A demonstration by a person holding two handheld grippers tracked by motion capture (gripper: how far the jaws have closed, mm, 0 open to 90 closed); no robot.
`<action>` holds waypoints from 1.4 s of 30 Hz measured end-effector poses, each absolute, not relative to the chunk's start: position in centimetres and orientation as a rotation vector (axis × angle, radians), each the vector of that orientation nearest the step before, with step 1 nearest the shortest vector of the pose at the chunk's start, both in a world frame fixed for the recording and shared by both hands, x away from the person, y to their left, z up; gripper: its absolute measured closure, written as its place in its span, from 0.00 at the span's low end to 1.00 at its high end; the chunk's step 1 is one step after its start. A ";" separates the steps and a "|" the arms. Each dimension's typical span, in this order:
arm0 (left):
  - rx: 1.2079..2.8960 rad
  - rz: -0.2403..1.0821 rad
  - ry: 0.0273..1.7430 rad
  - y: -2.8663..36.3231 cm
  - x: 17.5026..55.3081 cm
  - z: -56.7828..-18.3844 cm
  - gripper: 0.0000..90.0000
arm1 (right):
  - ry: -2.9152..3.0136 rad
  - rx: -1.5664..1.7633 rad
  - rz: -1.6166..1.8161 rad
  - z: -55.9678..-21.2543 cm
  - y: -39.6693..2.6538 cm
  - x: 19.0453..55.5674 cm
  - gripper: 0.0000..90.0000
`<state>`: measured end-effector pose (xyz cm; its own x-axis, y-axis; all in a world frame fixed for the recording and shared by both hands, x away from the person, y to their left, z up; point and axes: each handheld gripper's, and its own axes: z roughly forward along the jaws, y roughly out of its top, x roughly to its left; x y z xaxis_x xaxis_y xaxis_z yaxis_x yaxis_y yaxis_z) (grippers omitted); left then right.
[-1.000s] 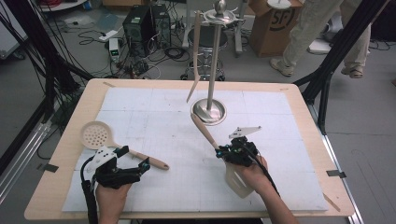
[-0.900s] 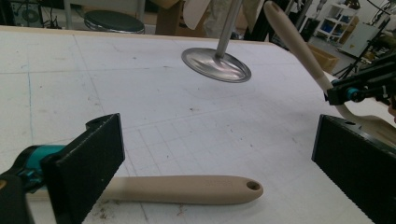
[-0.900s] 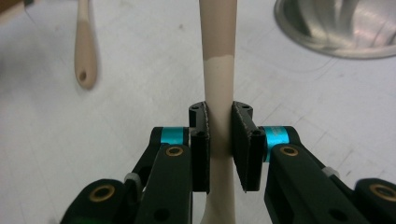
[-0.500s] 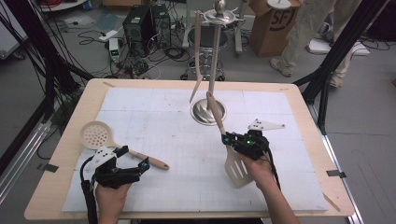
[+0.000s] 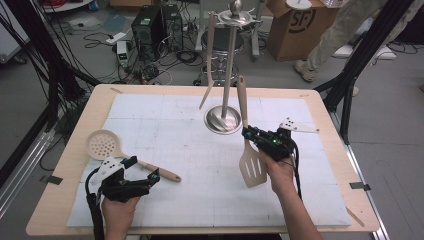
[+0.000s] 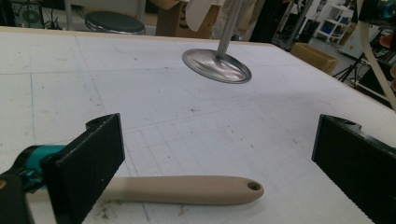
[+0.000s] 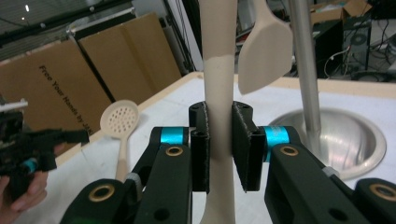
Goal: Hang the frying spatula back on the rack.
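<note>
The right gripper (image 5: 248, 134) pinches a beige slotted spatula (image 5: 251, 165) mid-handle, upright beside the metal utensil stand (image 5: 223, 119). It looks light, stiff and smooth, so a firm mid-handle grip suits. The left gripper (image 5: 145, 170) rests spread.

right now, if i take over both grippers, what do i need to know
Right hand-held gripper: shut on the handle of the beige slotted spatula, held upright off the table, blade down, beside the steel utensil stand.
Left hand-held gripper: open, low over the white mat, jaws either side of the handle of the beige perforated skimmer spoon, which lies flat.
Done: one beige flat spatula hangs on the stand.
Left: likely hang the slotted spatula on the stand's top, then pick up the skimmer and hang it too.
</note>
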<state>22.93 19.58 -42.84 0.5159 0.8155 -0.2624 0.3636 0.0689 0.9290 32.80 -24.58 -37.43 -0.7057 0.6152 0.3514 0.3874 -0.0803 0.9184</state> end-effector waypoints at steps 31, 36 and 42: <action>1.530 0.456 1.055 19.6 23.0 -42.9 0.03 | 1.858 1.007 1.954 -31.2 -23.6 35.0 0.87; 1.527 0.454 1.055 19.6 23.0 -42.9 0.03 | 1.852 0.986 1.944 -30.0 -23.0 35.0 0.87; 1.525 0.454 1.055 19.7 23.0 -42.8 0.03 | 1.851 0.982 1.921 -28.5 -22.3 35.6 0.87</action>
